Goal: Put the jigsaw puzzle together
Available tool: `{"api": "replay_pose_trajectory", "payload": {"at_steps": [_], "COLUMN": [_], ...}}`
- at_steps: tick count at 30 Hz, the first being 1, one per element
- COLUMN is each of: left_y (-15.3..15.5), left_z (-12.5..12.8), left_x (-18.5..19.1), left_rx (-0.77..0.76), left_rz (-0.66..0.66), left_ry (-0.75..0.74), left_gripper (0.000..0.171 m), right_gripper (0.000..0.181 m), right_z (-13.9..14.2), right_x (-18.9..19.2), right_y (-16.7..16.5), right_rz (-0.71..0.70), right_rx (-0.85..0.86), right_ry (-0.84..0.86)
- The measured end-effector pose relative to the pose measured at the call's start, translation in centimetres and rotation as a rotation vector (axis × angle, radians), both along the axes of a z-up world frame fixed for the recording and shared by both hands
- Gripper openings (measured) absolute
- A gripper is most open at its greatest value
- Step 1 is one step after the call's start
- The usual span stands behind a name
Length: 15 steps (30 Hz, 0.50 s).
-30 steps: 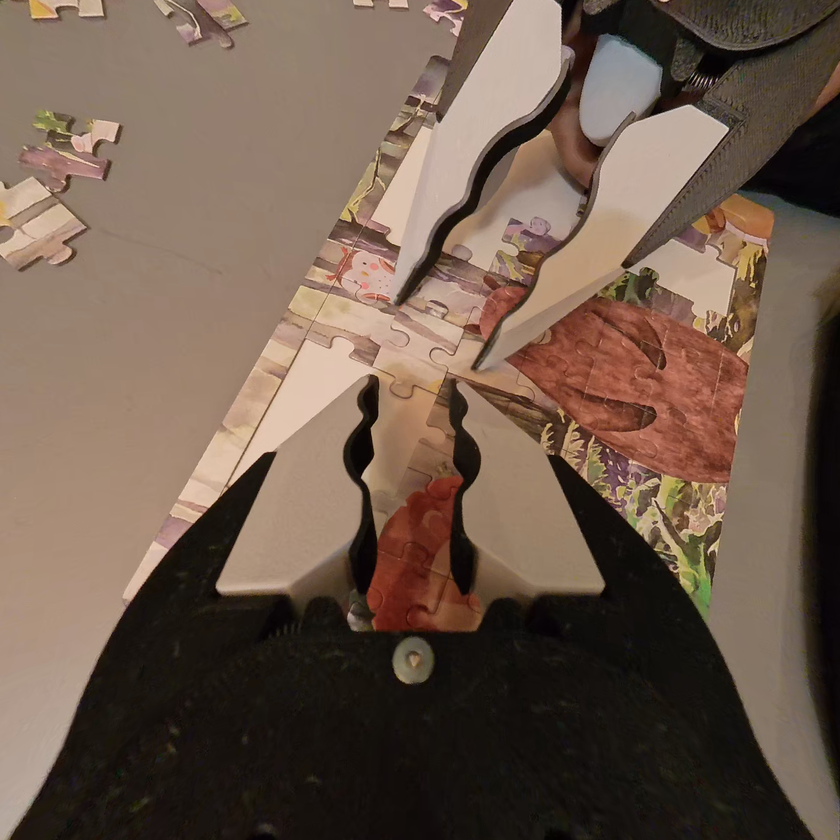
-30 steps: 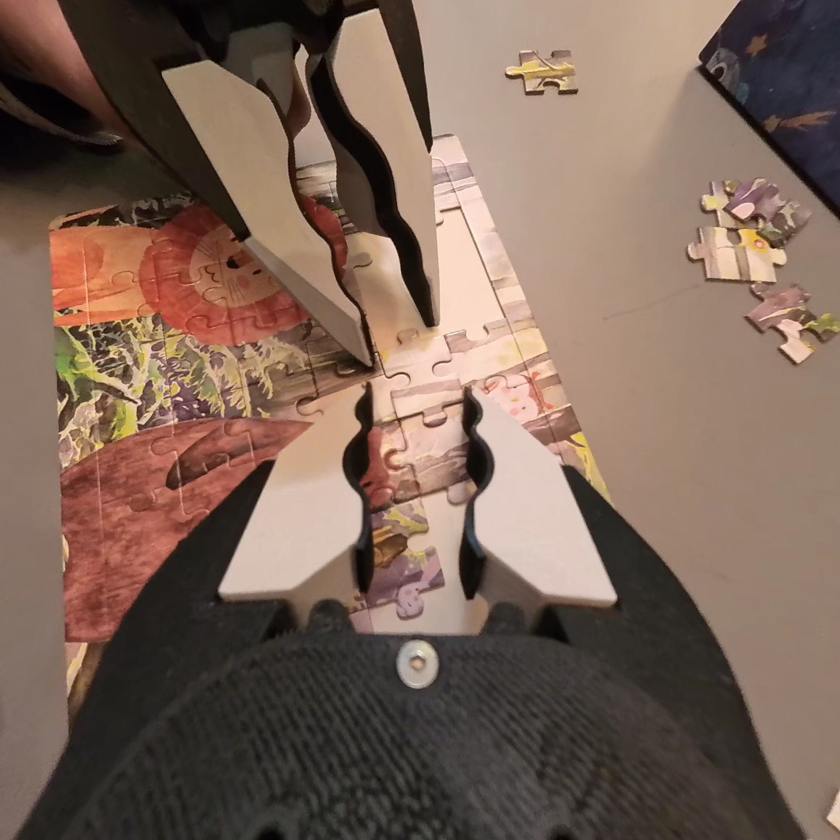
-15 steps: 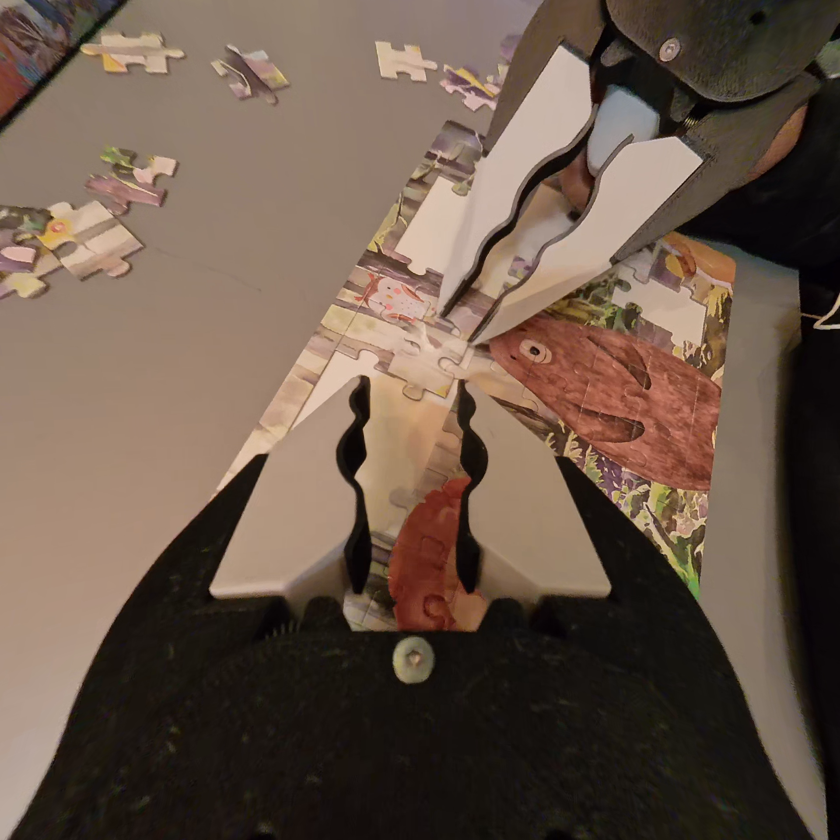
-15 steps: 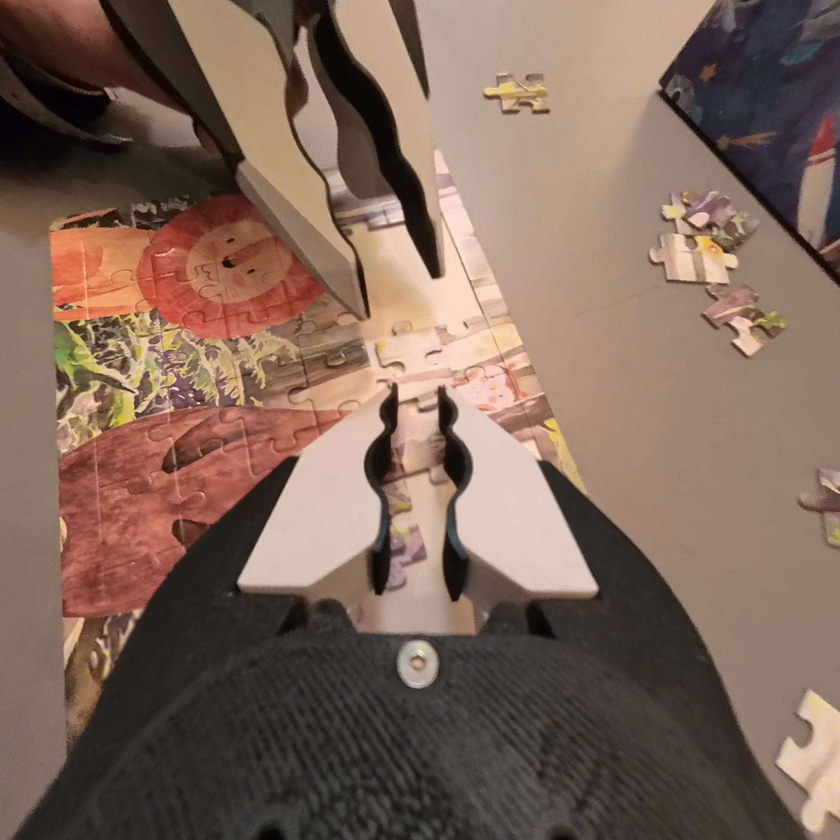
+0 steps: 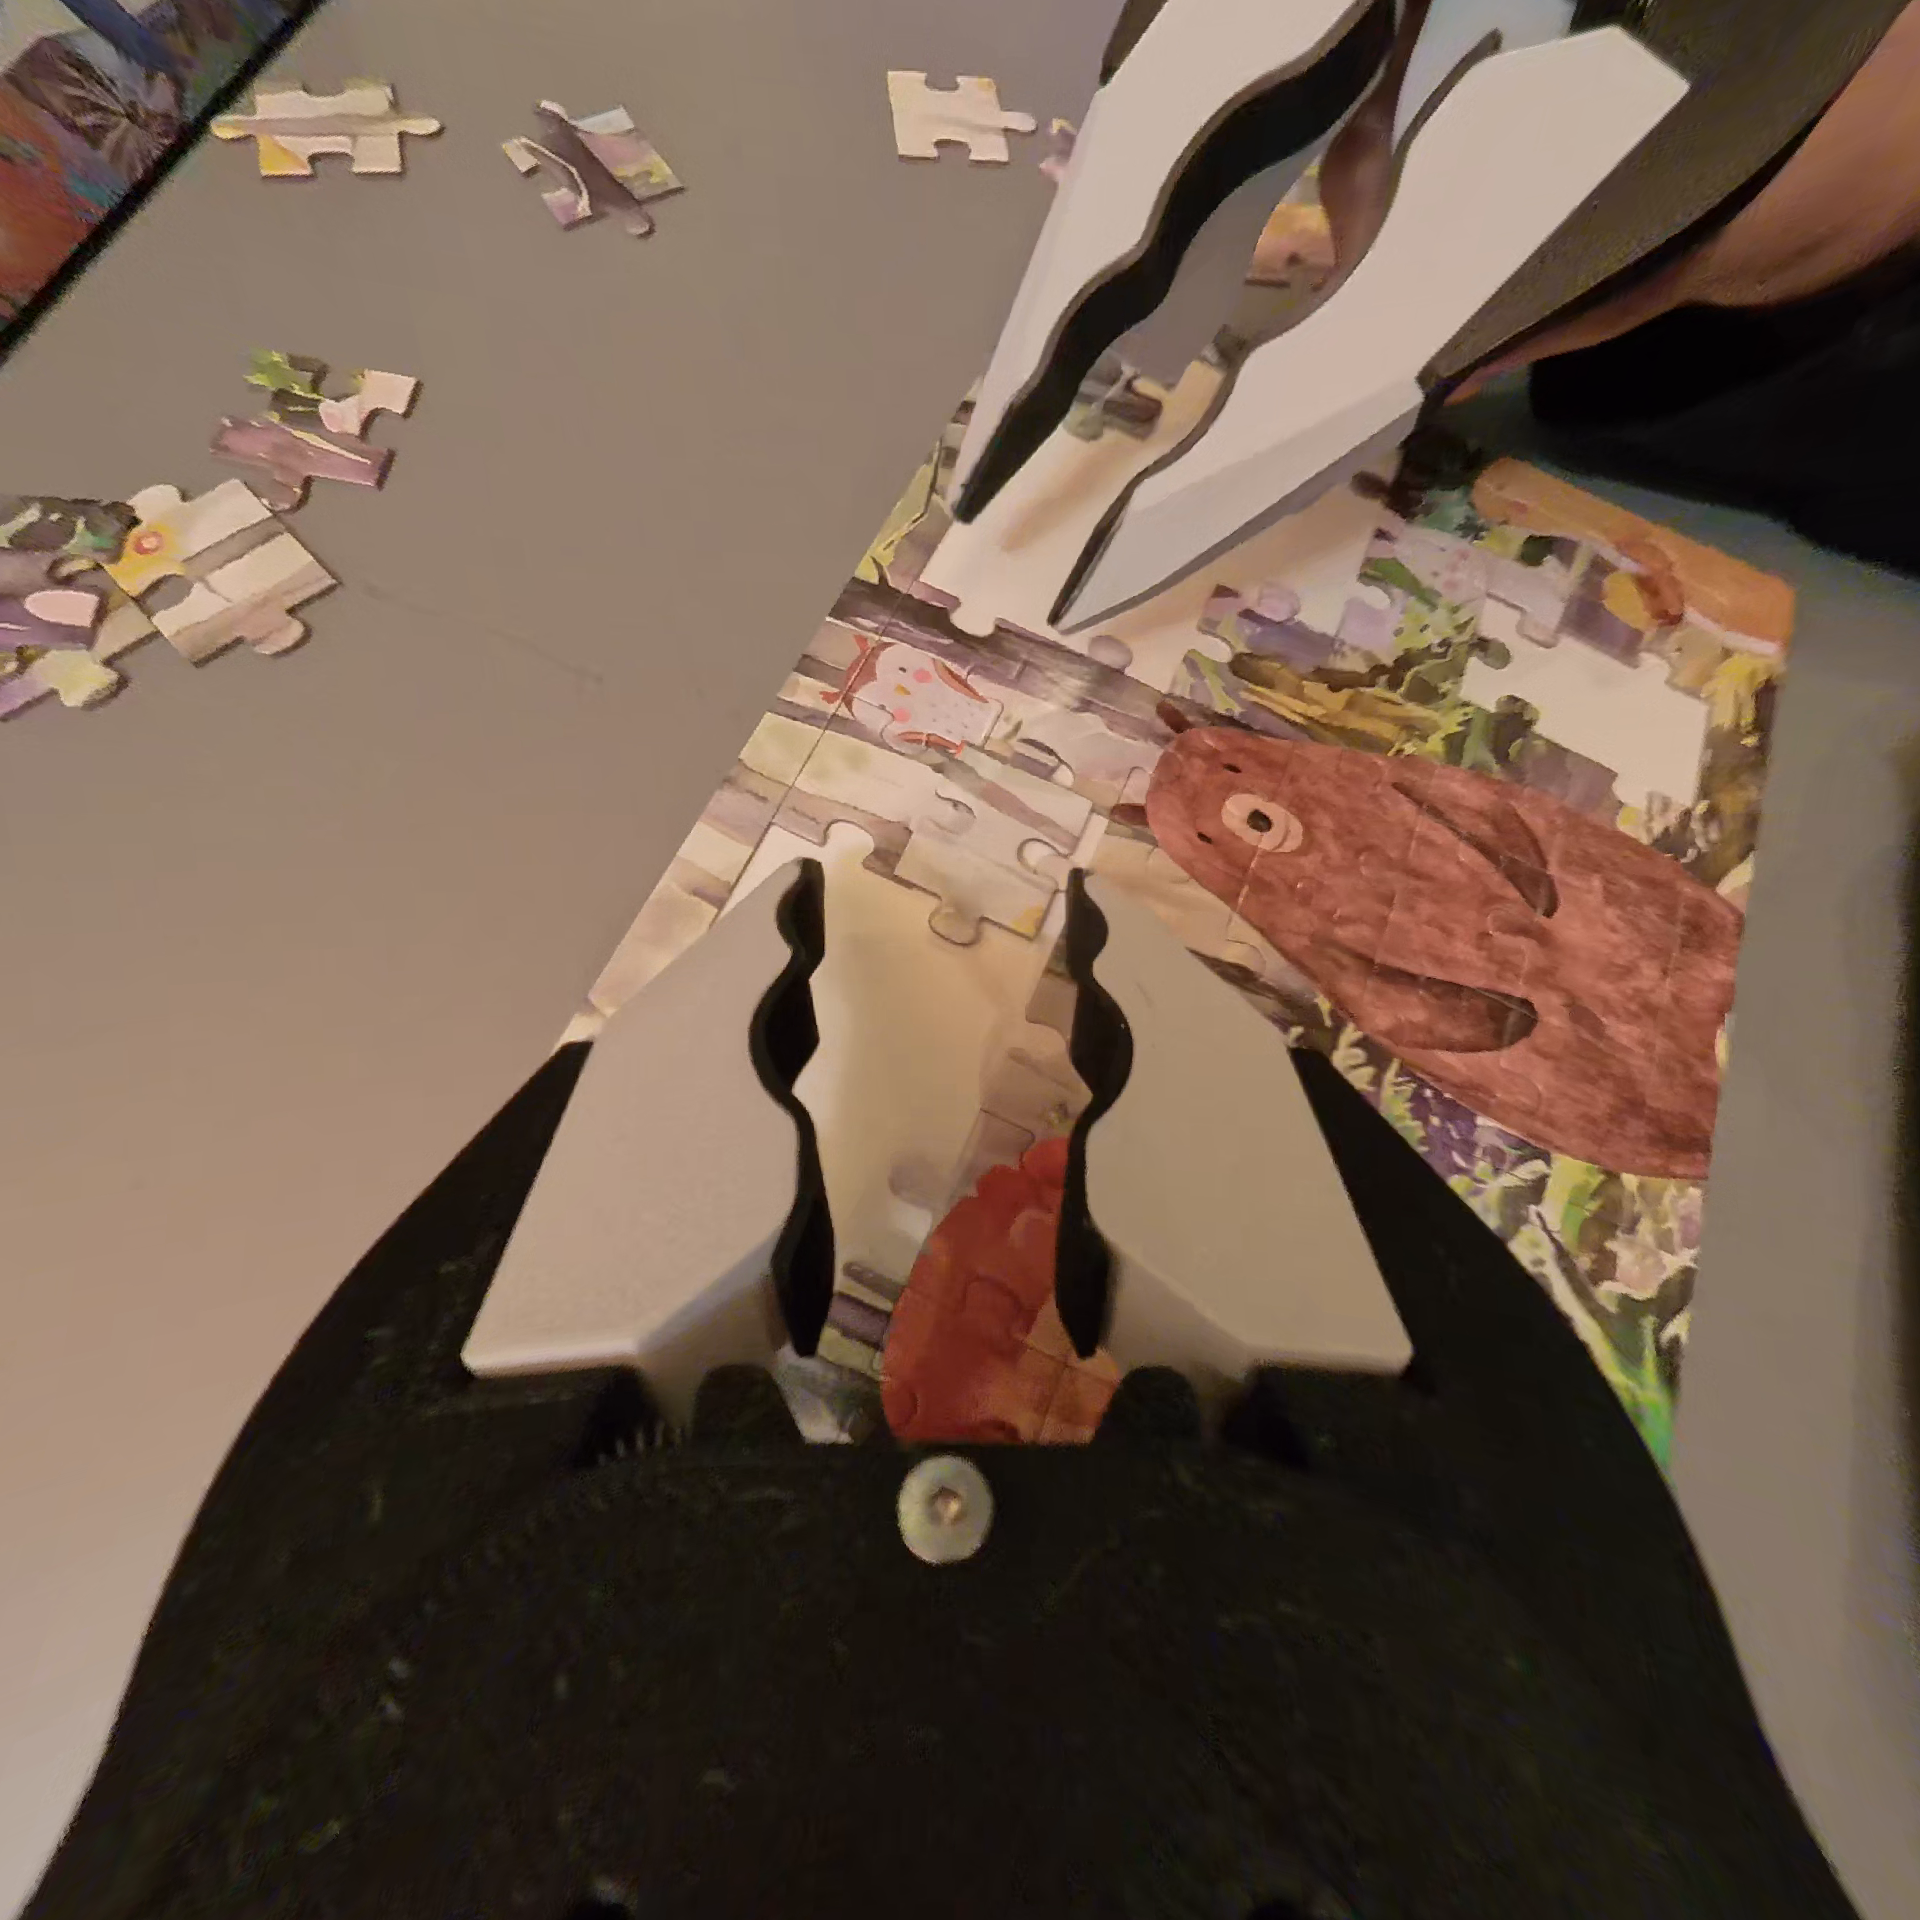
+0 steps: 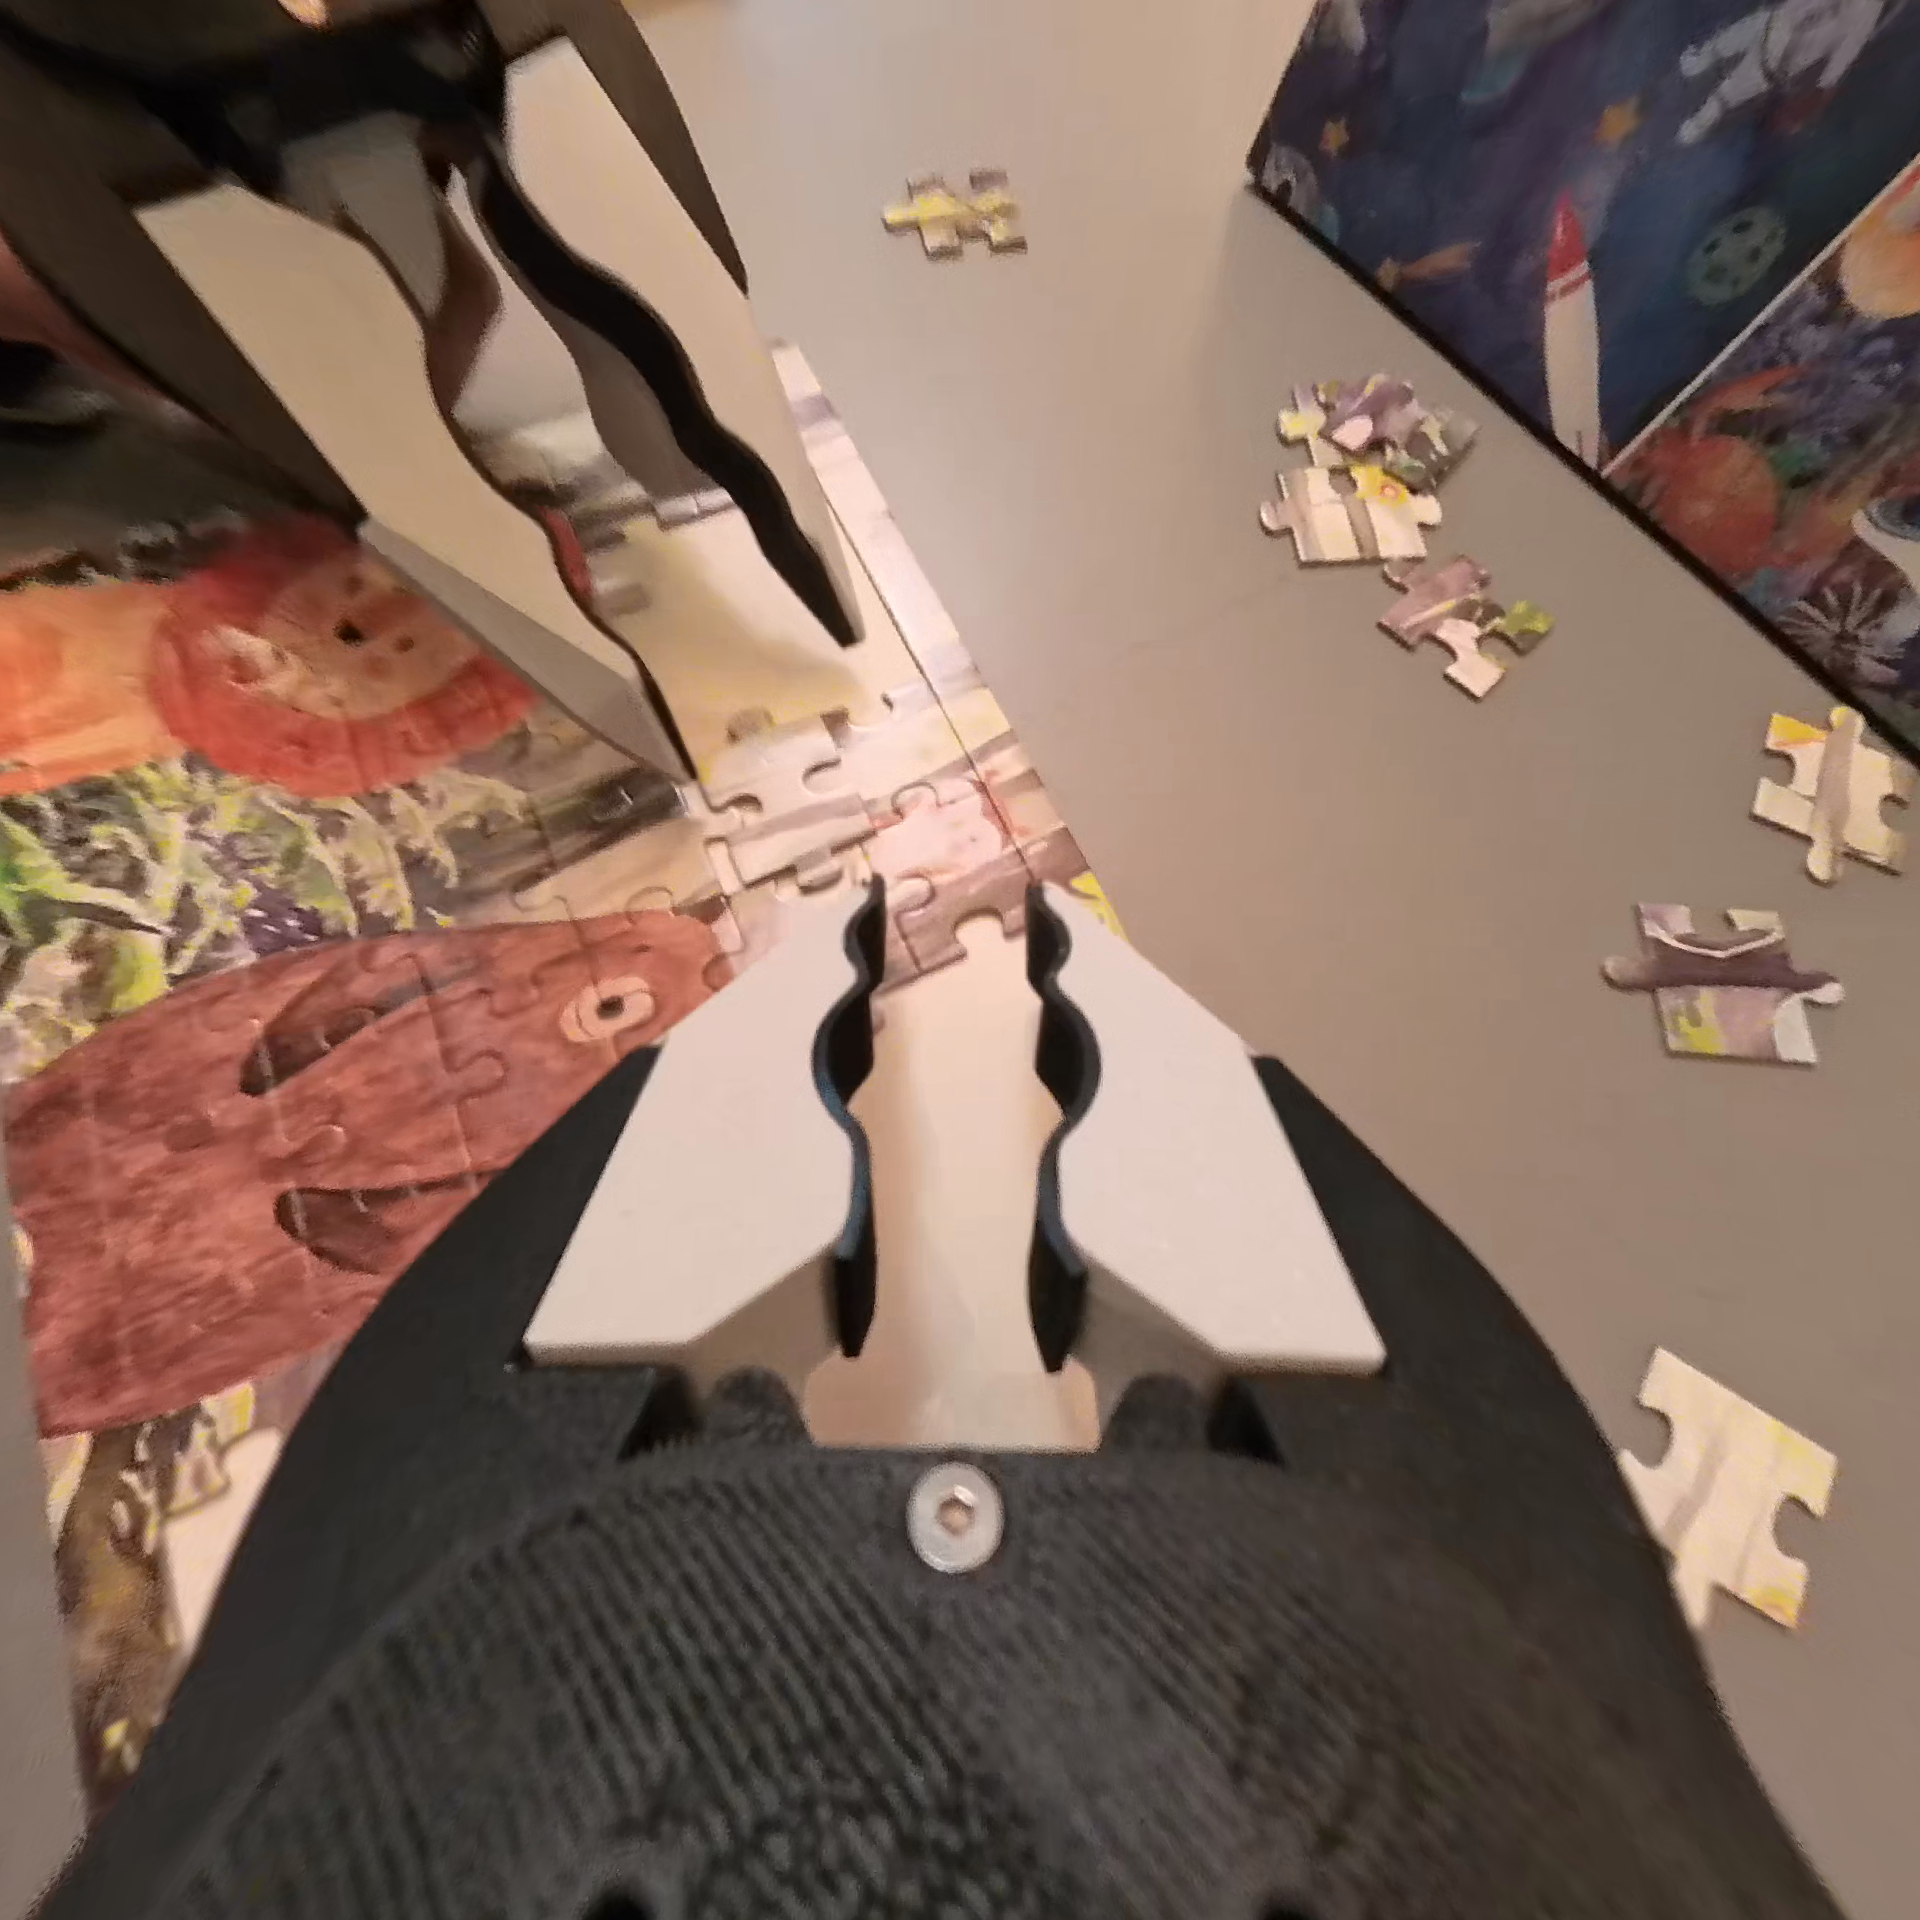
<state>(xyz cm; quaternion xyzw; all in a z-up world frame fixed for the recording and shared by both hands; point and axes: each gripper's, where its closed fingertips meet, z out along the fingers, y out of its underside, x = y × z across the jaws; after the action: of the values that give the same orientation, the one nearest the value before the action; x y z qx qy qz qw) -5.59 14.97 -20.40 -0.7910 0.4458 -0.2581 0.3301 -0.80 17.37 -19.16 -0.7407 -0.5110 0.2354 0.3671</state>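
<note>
Both the left gripper [image 5: 940,883] and right gripper [image 6: 951,899] hover empty, fingers parted, over the half-built jigsaw puzzle [image 5: 1455,935]. Loose pieces [image 6: 1351,499] (some stacked) litter the grey table [image 5: 468,779] beside a puzzle box [image 6: 1662,260].

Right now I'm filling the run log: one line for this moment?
left tongs: open, empty | right tongs: open, empty | both above jigsaw puzzle | loose pieces on table
</note>
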Motion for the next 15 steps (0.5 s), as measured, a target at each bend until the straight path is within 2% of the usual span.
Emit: {"api": "replay_pose_trajectory", "payload": {"at_steps": [3,12,15], "left_y": [0.22,-0.39,-0.62], "left_z": [-0.54,-0.94,-0.94], "left_x": [-0.02,0.62,0.79], "left_rx": [0.039,0.051,0.043], "left_rz": [0.004,-0.031,-0.035], "left_ry": [0.054,0.089,0.085], "left_gripper": [0.045,0.046,0.04], "right_gripper": [0.025,0.025,0.026], "right_z": [-0.58,-0.82,-0.98], "right_x": [-0.06,-0.03,-0.05], "right_y": [-0.11,-0.11,-0.17], "right_rz": [0.003,0.002,0.007], "right_rx": [-0.005,-0.009,-0.003], "right_ry": [-0.025,-0.038,-0.05]}}
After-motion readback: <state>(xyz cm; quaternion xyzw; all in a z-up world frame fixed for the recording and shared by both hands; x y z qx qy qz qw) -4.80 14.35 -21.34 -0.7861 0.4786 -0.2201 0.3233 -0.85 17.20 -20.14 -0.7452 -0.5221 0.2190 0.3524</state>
